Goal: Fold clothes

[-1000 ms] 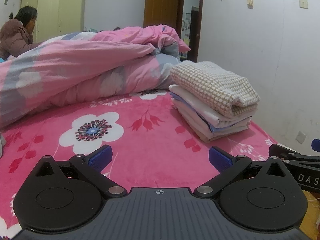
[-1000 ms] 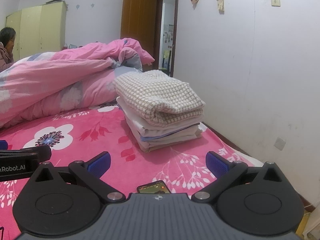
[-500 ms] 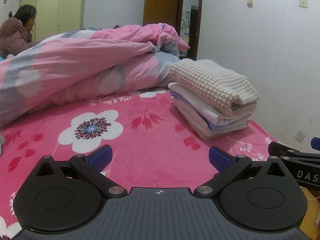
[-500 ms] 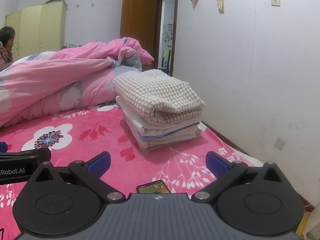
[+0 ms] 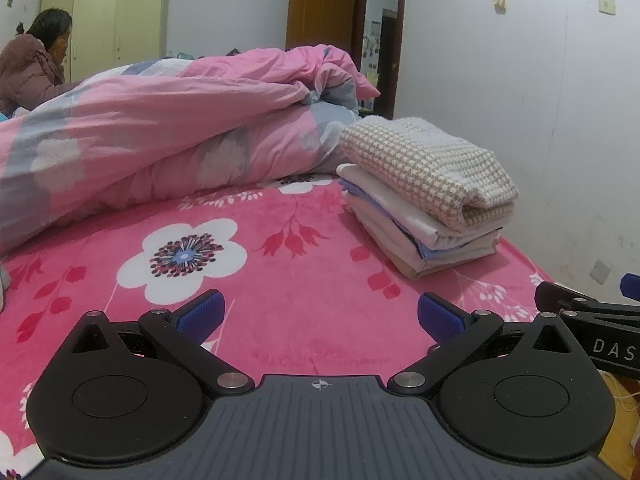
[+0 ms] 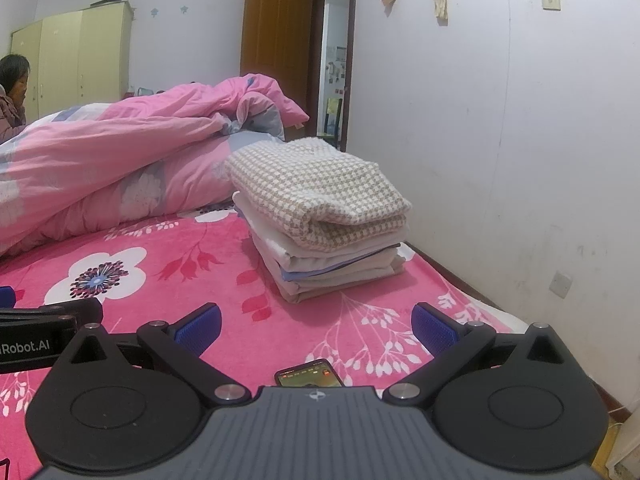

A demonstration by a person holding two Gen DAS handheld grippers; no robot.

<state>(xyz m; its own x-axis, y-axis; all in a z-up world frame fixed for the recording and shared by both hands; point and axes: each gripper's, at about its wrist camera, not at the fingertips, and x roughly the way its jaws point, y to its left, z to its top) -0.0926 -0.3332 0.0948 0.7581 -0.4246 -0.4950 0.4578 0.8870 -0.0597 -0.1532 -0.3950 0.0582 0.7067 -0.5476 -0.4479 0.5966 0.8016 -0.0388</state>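
Left gripper (image 5: 318, 316) and right gripper (image 6: 316, 324) side by side low over the pink flowered blanket (image 5: 280, 280), fingers of both wide apart, nothing between. Stack of folded clothes (image 6: 324, 220) ahead near the wall, checked piece on top. Phone (image 6: 309, 374) just before the right gripper.

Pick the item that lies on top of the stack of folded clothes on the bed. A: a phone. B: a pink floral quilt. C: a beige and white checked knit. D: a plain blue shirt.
C: the beige and white checked knit sits folded on top of the stack of folded clothes, above the white and pale blue layers; the pink quilt is bunched behind the stack, and the phone lies on the blanket near the right gripper.
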